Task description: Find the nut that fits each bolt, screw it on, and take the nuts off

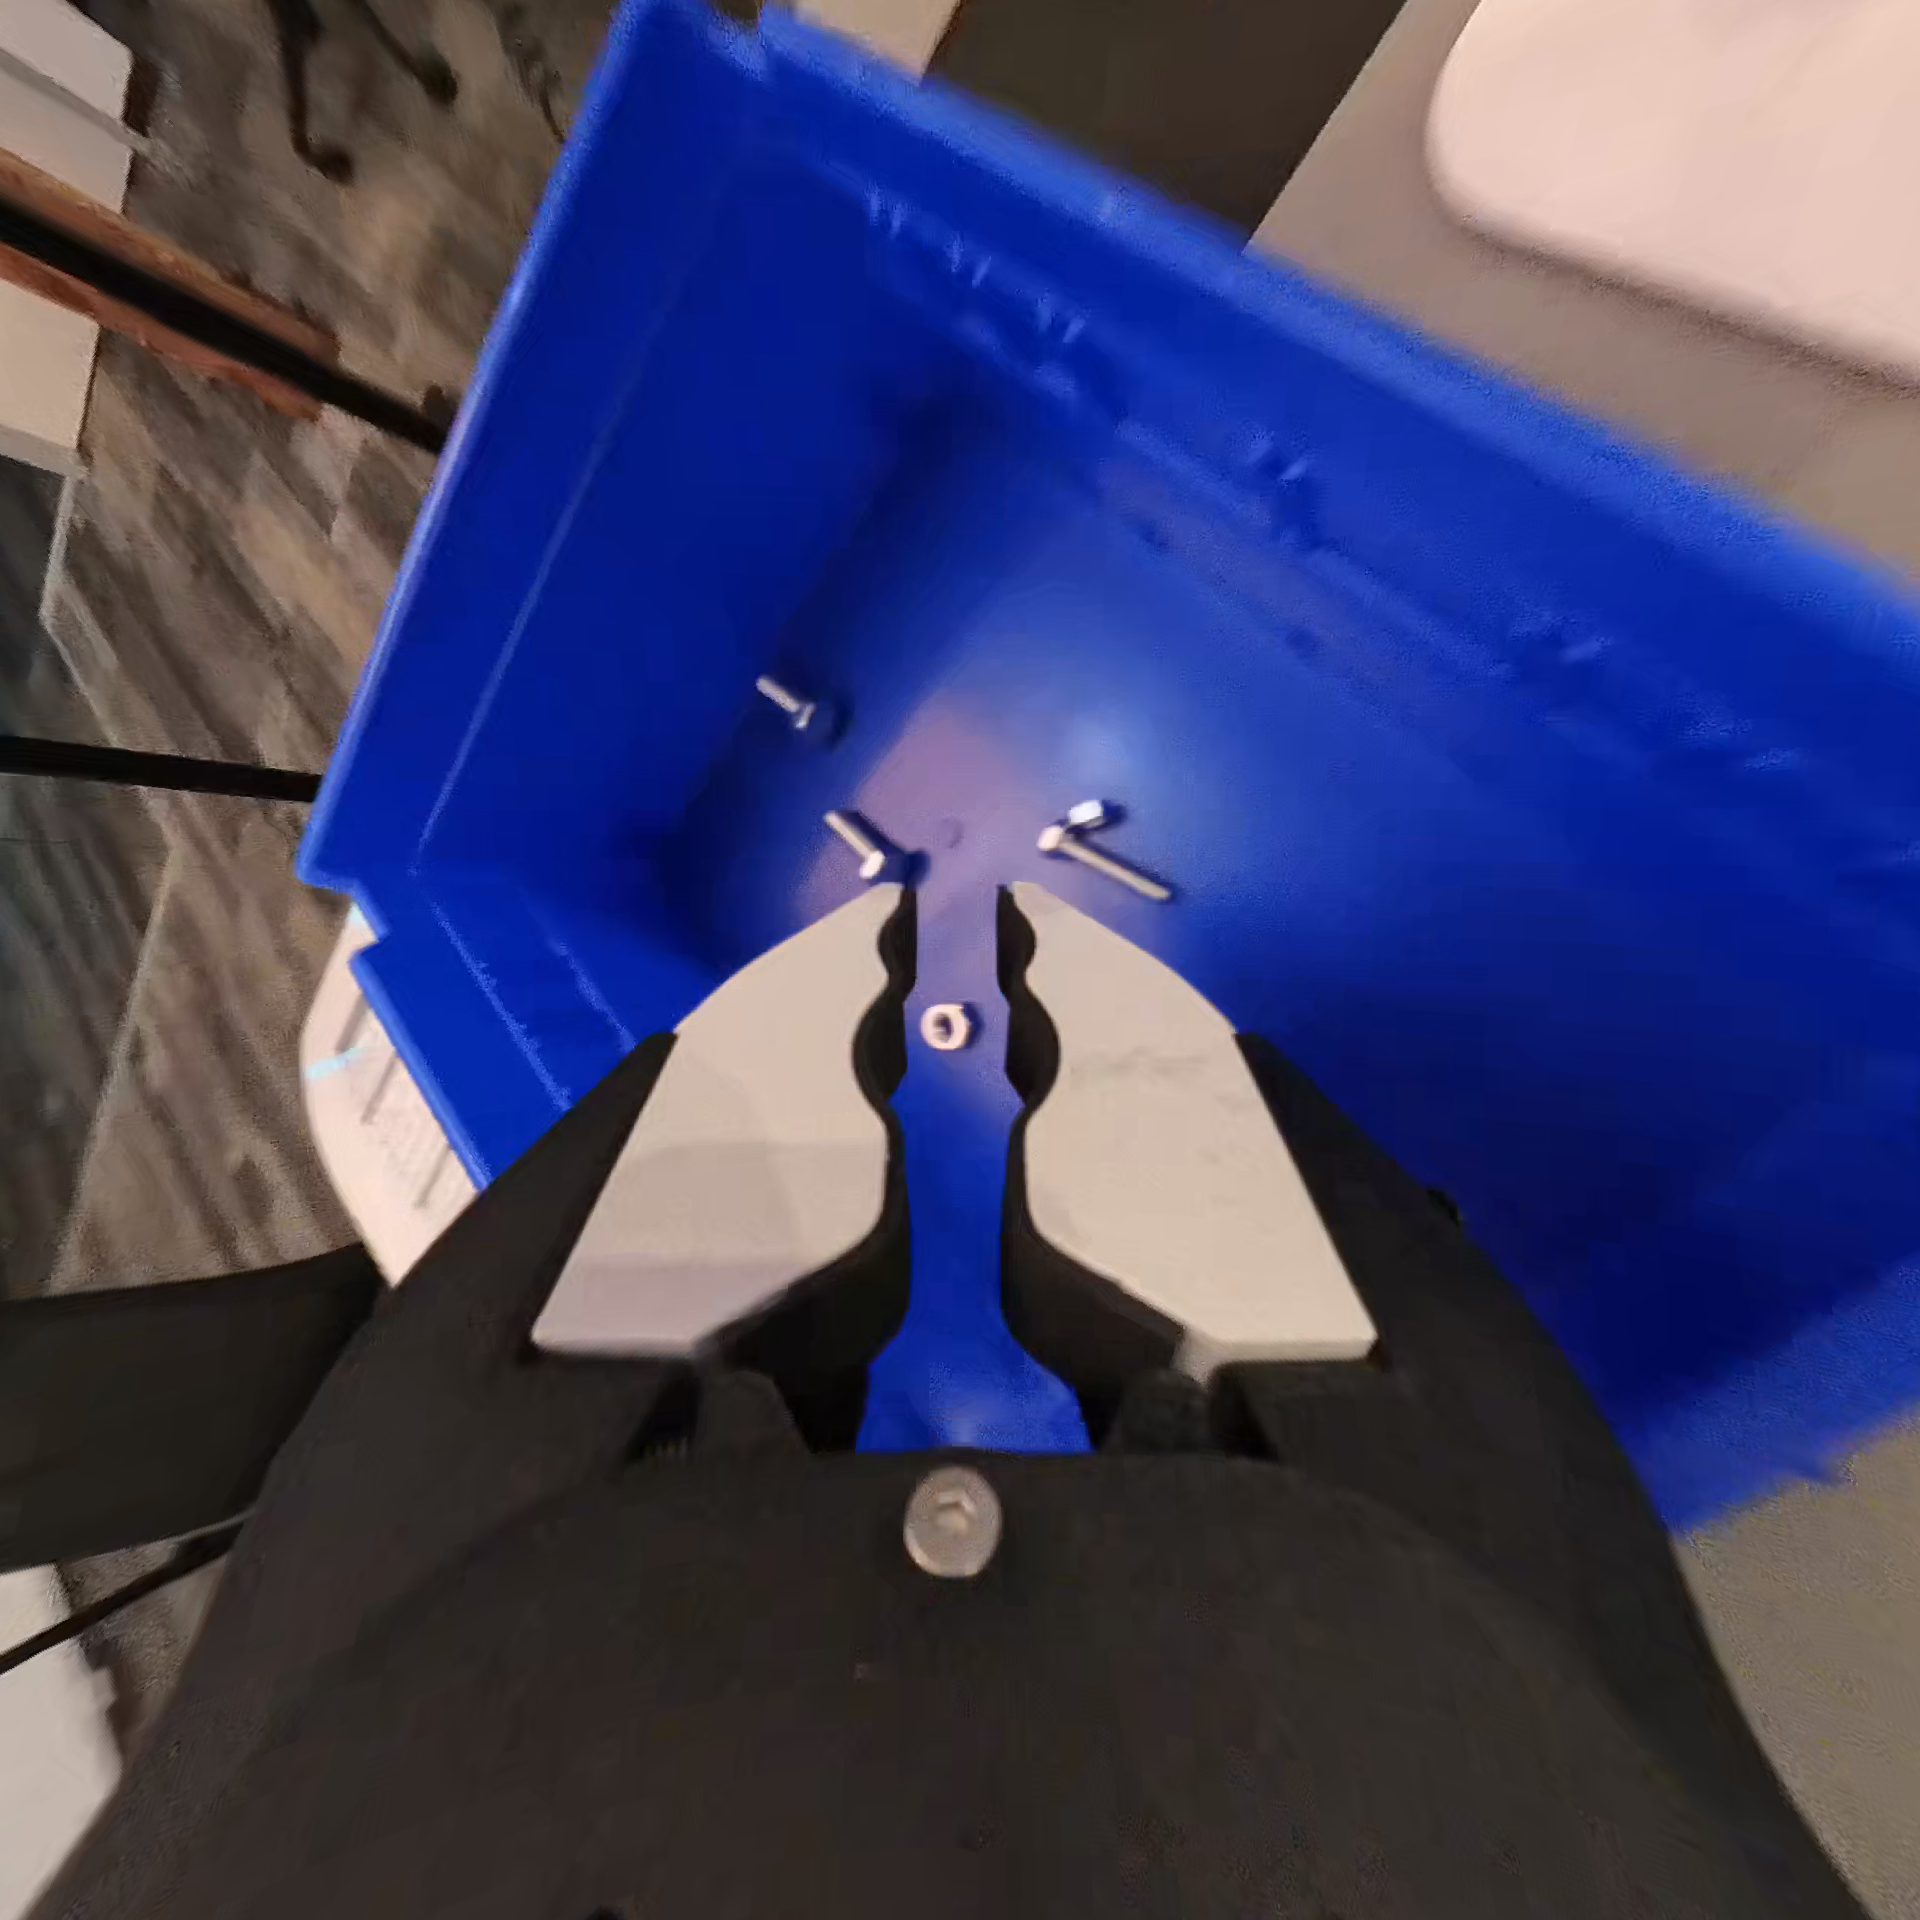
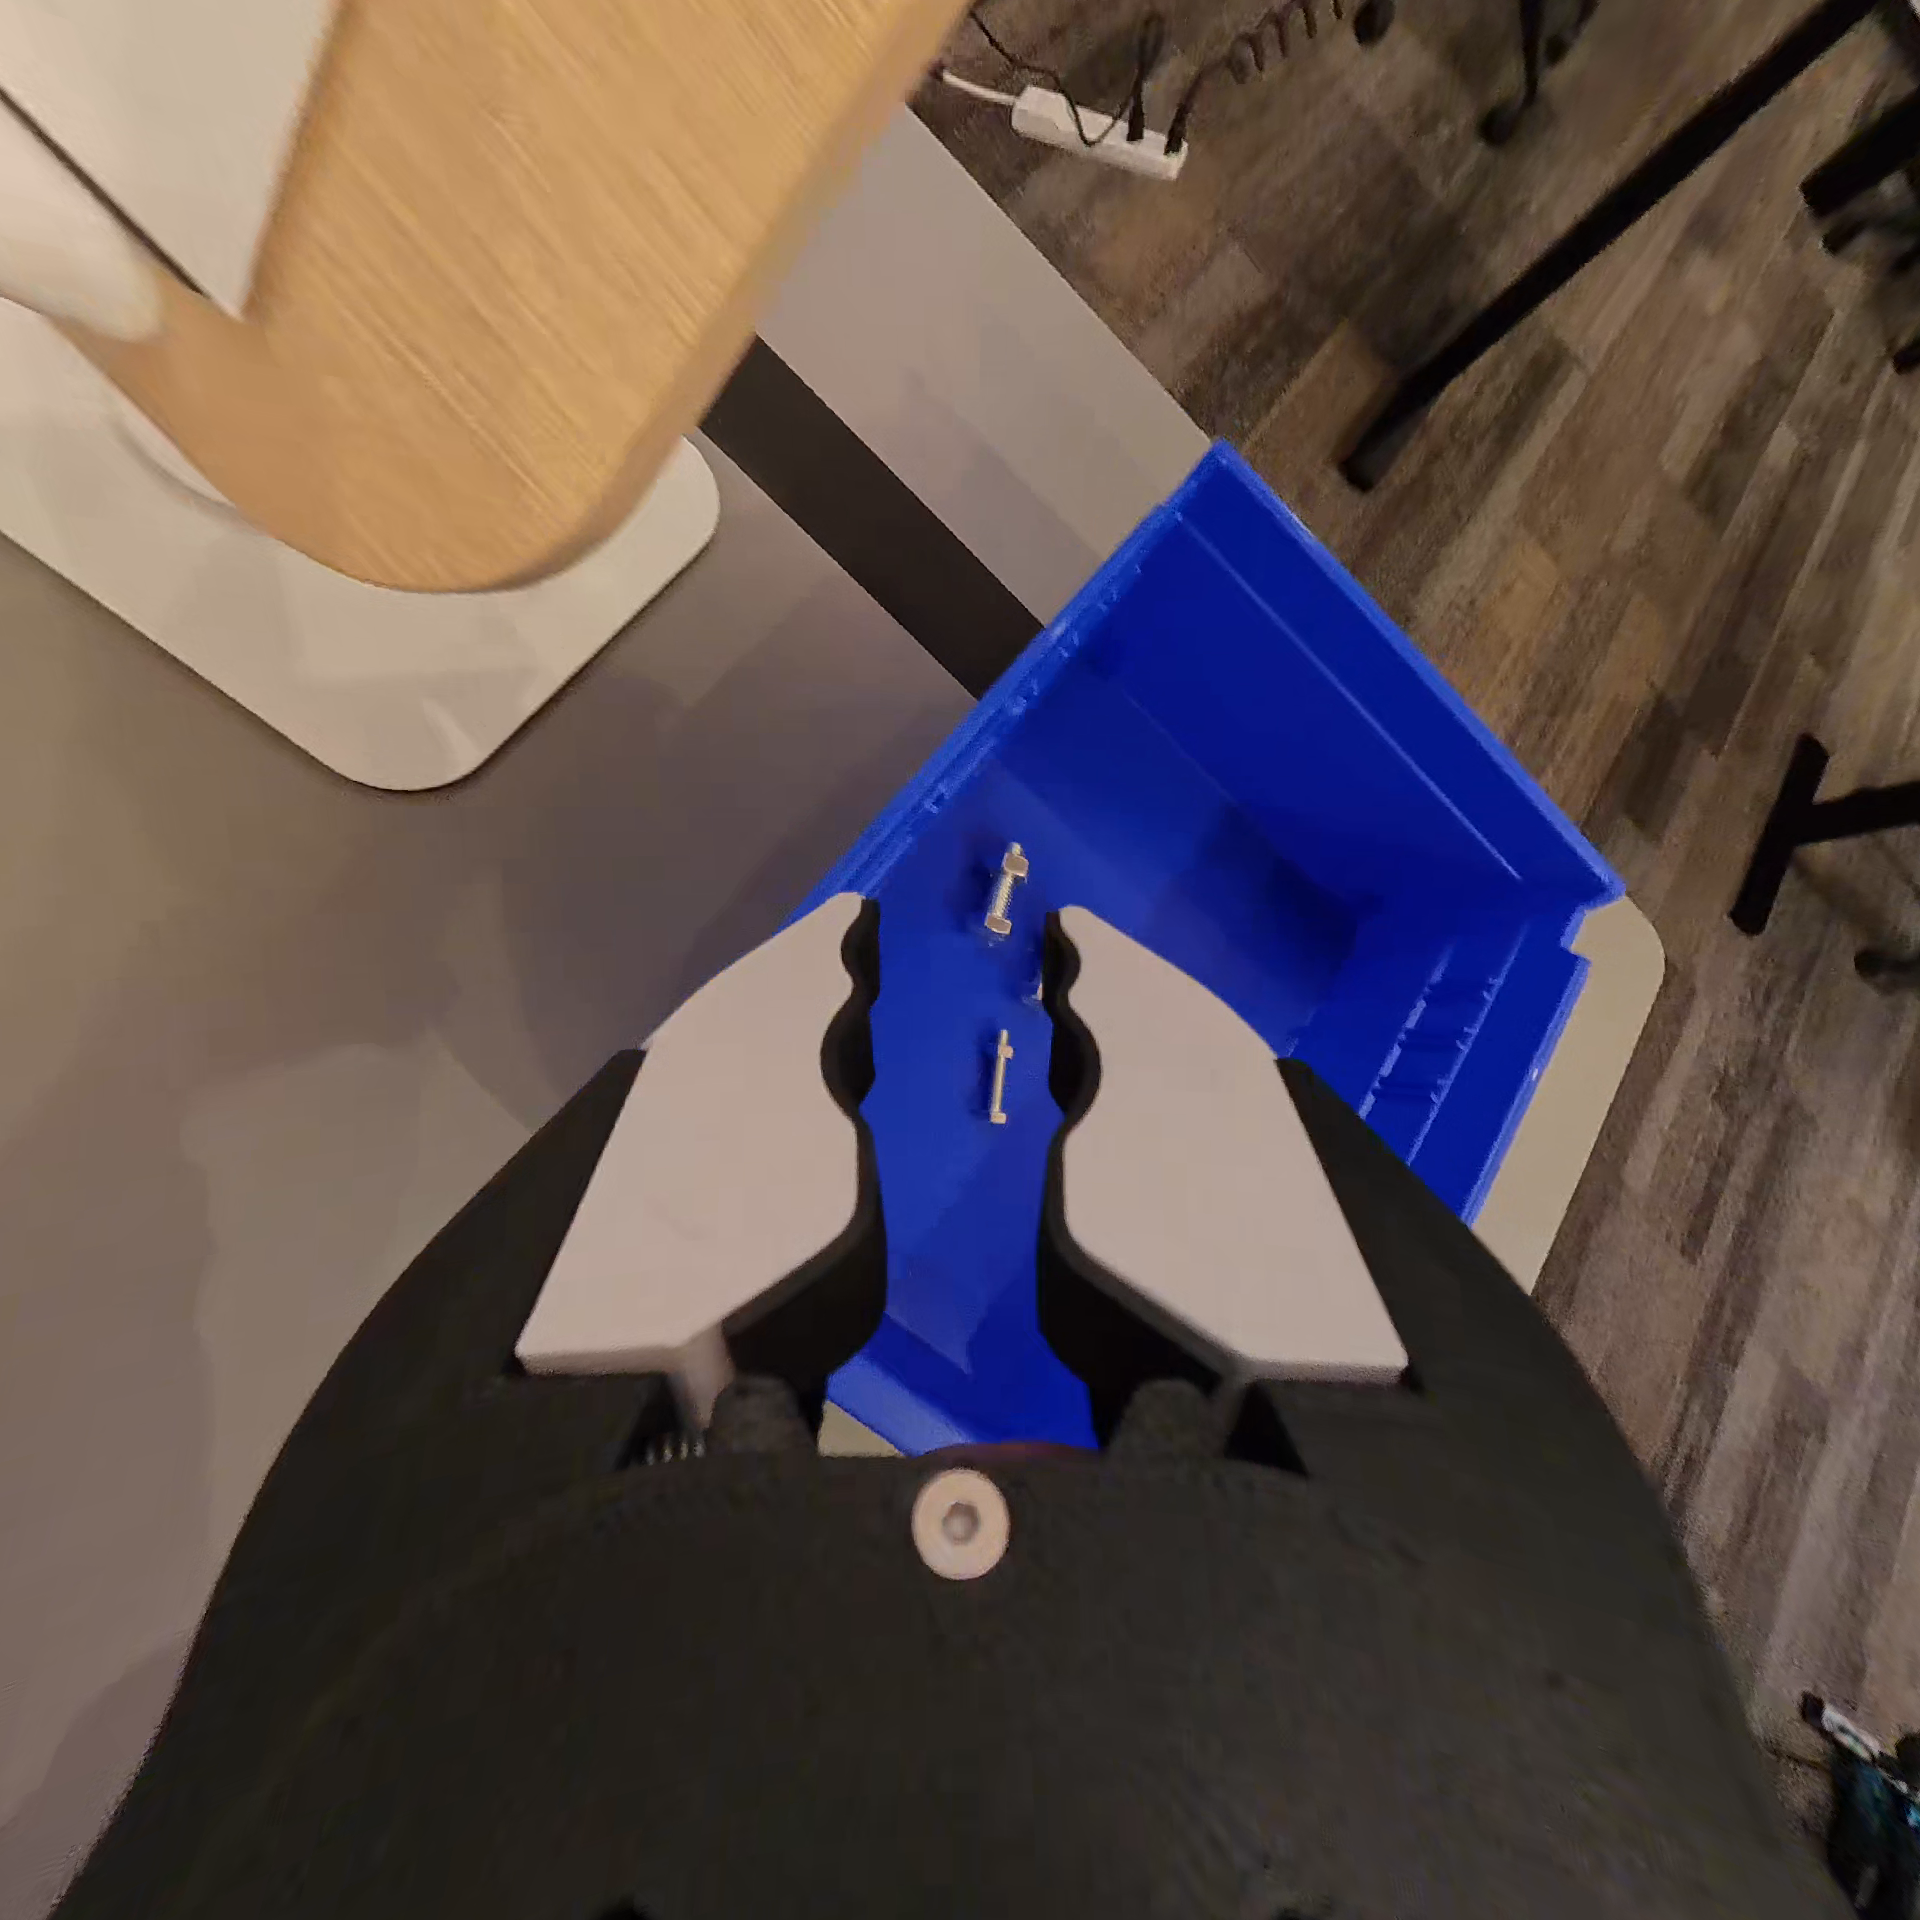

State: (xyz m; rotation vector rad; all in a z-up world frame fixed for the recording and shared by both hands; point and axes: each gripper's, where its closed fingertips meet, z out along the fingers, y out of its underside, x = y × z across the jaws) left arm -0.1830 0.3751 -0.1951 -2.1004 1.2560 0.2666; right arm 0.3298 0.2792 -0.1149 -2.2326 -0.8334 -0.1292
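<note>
A blue bin (image 1: pixel 1351 644) stands on the grey table and holds the loose hardware. In the left wrist view three silver bolts lie on its floor: one far left (image 1: pixel 795 707), one near my left fingertip (image 1: pixel 860 844), and a longer one (image 1: pixel 1112 860) to the right. A small silver nut (image 1: pixel 943 1027) lies on the bin floor, seen between my fingers with a gap on both sides. My left gripper (image 1: pixel 956 894) is open and empty above the bin. My right gripper (image 2: pixel 961 920) is open and empty over the bin (image 2: pixel 1299 790). Below it lie a bolt with a nut on it (image 2: pixel 1006 886) and a thin bolt (image 2: pixel 1000 1078).
A white flat base (image 2: pixel 416 665) with a wooden panel (image 2: pixel 499 291) above it stands on the grey table (image 2: pixel 312 987) to the left of the bin. The bin sits near the table's corner, with wood-pattern floor (image 2: pixel 1558 468) and black furniture legs beyond. Spacing between my two grippers at the tips: around 55 cm.
</note>
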